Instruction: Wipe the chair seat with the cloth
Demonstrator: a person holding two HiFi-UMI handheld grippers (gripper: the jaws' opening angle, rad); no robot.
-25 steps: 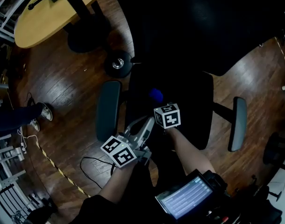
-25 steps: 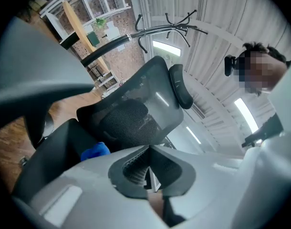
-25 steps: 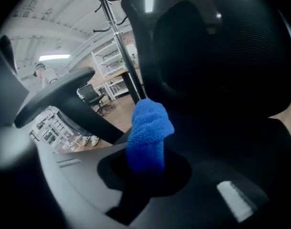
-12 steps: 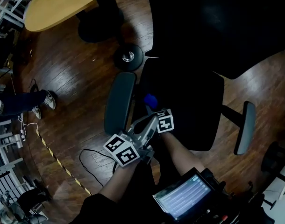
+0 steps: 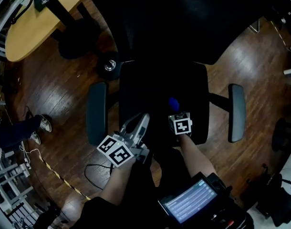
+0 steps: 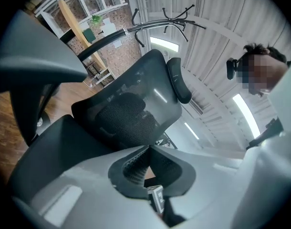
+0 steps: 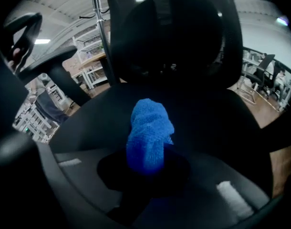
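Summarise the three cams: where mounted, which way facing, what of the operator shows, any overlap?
Head view: on the person's head, facing steeply down at the chair seat; shows forearms, left gripper, right gripper.
Left gripper view: on the left gripper, looking up at the backrest; shows its shut jaws and the person's head.
Right gripper view: on the right gripper, facing the backrest across the seat; jaws shut on the blue cloth.
Shared: both gripper views see the backrest.

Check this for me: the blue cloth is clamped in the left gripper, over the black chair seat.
Wrong gripper: the blue cloth is clamped in the right gripper, over the black chair seat, as the right gripper view shows. The left gripper is shut, empty.
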